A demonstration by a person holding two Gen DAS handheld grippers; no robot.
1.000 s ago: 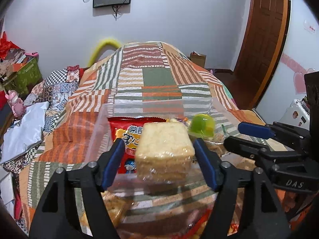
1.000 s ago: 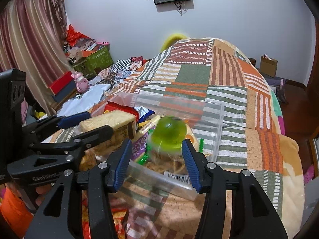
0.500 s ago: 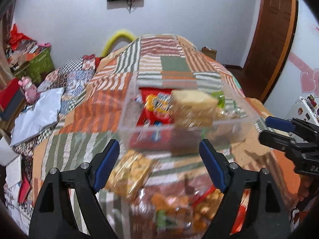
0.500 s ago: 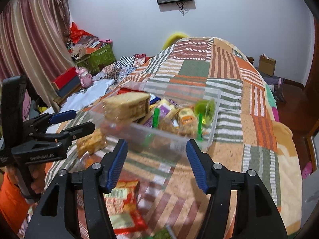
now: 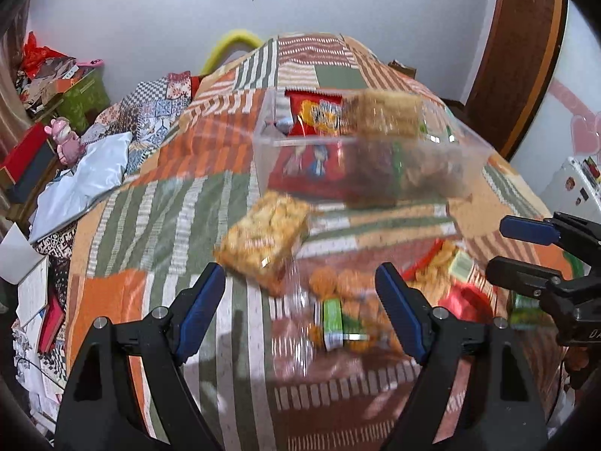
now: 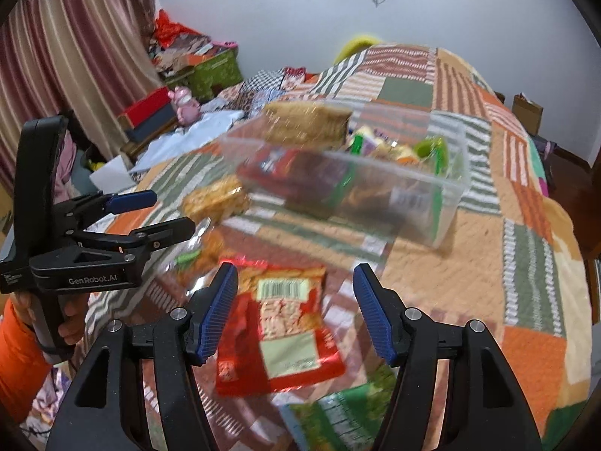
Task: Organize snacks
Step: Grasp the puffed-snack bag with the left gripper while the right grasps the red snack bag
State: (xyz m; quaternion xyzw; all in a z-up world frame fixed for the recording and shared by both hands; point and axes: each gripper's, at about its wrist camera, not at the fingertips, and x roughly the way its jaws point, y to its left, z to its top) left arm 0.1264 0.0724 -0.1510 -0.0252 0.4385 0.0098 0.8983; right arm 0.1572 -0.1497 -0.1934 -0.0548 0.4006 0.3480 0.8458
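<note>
Left wrist view: the left claw (image 5: 300,300) hangs over the patchwork bedspread (image 5: 157,210) with its jaws apart and nothing between the pads; they have just been opening. Just beyond its left pad lies a clear pack of golden biscuits (image 5: 265,238), tilted on the spread. Between and past the pads sits a blurred heap of loose snacks (image 5: 349,300), among them a small green pack. Farther off stands a clear plastic box (image 5: 263,158) holding a red snack bag (image 5: 313,116) at its far left and a pale rice cake block (image 5: 383,116) on top, at its far right. At the right edge the right claw (image 5: 514,248) reaches in, its jaws parted and empty.

Right wrist view: the right claw (image 6: 296,308) is open too, its jaws just widened, gripping nothing. Below it, between the pads, a red snack packet (image 6: 281,323) with a barcode lies flat on the bedspread (image 6: 526,248). A green packet (image 6: 330,413) lies nearer, at the bottom edge. The plastic box (image 6: 447,210) stands farther back and to the right, the rice cake block (image 6: 304,124) at its far left corner and a green jelly cup (image 6: 428,148) towards its right end. The biscuit pack (image 6: 216,199) lies just left of the box. On the left, a hand (image 6: 71,319) with an orange sleeve (image 6: 18,357) holds the left claw (image 6: 161,212), its jaws parted with nothing in them.
</note>
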